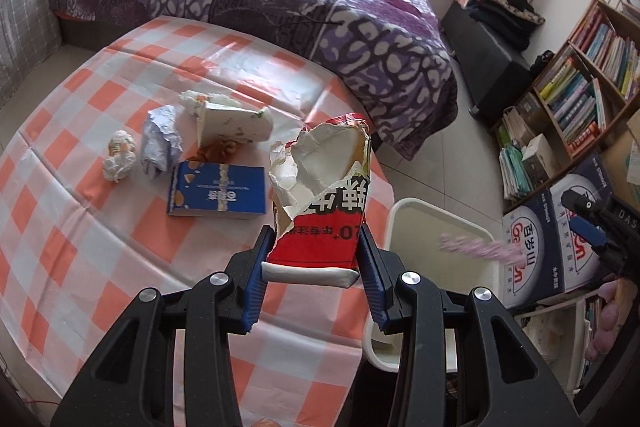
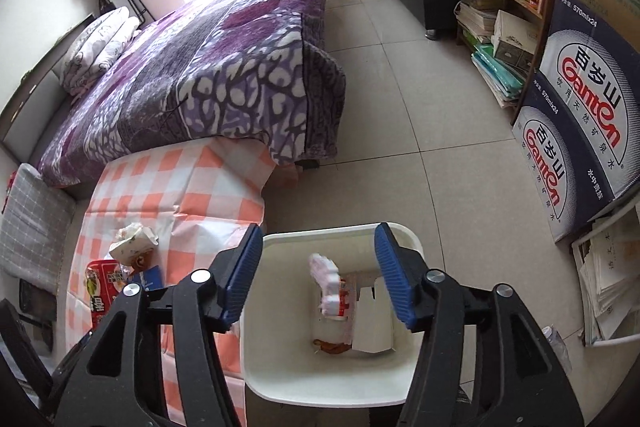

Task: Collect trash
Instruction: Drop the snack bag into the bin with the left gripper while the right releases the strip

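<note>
Your bench [image 1: 100, 239], under its orange-and-white checked cloth, carries most of what is left to collect, and the white bin [image 2: 280, 379] on the floor just off its edge already holds some of the trash. In the bin you can see a folded white carton [image 2: 374, 333] against one wall and a brown scrap [image 2: 332, 347] on the bottom.

Above the bin's opening, a small pink-and-white wrapper [image 2: 328, 285] shows as a blur in mid-air between the jaws of your right hand-held gripper [image 2: 320, 277], which stand well apart with neither pad touching it. I judge that piece to be on its way in.

Your left hand-held gripper [image 1: 316, 263] is clamped on the base of a torn red-and-white noodle cup [image 1: 320, 195], held over the bench edge nearest the bin and not yet over the bin itself. That looks like the next piece due.

Left on the bench, toward the middle, are:
- a blue box [image 1: 218, 193] lying flat
- a white paper cup [image 1: 232, 125] on its side, with brown crumbs [image 1: 218, 149] beside it
- a crumpled silvery wrapper [image 1: 160, 143]
- a wad of paper [image 1: 120, 155] nearest the far edge
- another wad [image 1: 192, 101] behind the cup

By my reading you are under halfway.
</note>
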The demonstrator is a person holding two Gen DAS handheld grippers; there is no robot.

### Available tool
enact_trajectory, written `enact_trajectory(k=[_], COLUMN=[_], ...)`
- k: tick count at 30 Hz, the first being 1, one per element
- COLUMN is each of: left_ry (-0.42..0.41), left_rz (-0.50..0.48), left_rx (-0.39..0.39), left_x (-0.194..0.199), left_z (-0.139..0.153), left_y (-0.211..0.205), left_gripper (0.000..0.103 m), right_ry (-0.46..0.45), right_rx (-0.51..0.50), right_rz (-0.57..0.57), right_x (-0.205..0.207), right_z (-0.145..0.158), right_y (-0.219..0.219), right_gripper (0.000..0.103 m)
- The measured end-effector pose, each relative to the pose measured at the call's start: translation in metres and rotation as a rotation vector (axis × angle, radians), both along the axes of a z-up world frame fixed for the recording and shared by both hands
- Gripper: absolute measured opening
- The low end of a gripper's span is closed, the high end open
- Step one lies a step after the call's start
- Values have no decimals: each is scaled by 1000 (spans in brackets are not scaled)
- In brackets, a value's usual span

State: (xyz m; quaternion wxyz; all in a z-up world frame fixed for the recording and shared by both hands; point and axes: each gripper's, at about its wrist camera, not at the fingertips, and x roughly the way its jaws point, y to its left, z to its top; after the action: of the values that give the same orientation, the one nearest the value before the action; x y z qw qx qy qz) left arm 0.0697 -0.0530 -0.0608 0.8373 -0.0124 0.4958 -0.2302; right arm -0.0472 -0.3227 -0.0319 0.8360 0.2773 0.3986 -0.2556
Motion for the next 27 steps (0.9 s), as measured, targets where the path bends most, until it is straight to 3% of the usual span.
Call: enact_trajectory(k=[4,12,16,17,19,20,22,27], left_ry=[51,132,182,192,206,198,176,139], left_rz=[-66,-200,-264,-281,-300,-298,-279,-118], left_rx=[-31,-67,-114,-124,-126,-120,-93,-17], left_x=[-9,-31,-40,-42,-45,-45,-40,-4], left_z=[-12,-33,-38,-39,-40,-39,-37,-36], left_y=[-23,-67,-88,-93,-99,-99,-95,-60], left_gripper=[41,42,44,47,64,69,69,69], right_ry=[-15,-28,-24,-20,-16,-16,-17,-5], right_rx=[25,43,65,69,72,70,70,90], right_rz=[-35,-110,-143,-147,-154,-158,-167,-138], right_x=[-7,-14,-14,-13,-11,-11,-10,3], right_z=[-1,-5,-10,-10,-12,-13,-14,-19], right_y=[-13,-26,-33,-33,-33,-33,-33,-24], right_gripper=[66,88,92,92,92,94,94,96])
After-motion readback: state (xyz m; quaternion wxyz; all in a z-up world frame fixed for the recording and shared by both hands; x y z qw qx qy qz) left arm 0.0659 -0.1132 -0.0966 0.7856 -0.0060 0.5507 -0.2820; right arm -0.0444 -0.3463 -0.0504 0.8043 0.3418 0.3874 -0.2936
